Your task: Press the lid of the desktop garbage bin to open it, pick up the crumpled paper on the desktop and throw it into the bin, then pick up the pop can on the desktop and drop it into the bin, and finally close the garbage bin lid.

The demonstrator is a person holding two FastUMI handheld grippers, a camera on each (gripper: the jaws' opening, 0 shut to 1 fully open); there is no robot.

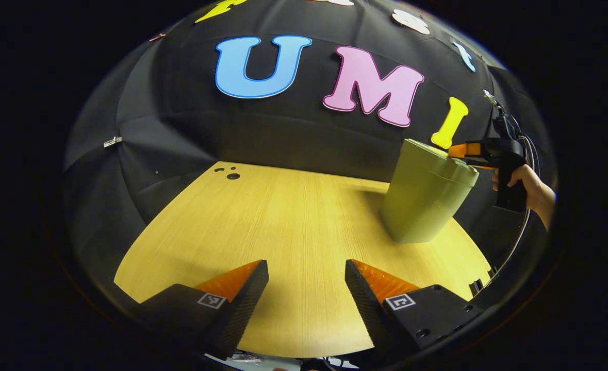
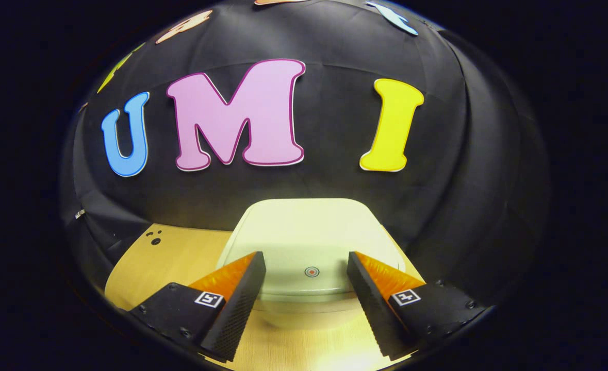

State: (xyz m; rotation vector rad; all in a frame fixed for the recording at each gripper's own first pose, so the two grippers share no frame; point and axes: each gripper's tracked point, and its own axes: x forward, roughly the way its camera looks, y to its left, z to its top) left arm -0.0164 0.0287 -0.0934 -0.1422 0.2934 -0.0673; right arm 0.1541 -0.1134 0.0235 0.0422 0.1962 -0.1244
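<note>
Wooden desktop: bin at frame right, lid closed. Left gripper and right gripper both spread, empty. Risk: an off-centre press could tip the bin.

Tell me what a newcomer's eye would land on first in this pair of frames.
Most likely the green garbage bin standing at the right of the wooden desktop, its lid shut. The right gripper hovers open just above that lid, its fingers either side of a small round mark; the left gripper view shows a hand holding it beside the bin. The left gripper hangs open over bare desktop.
</note>
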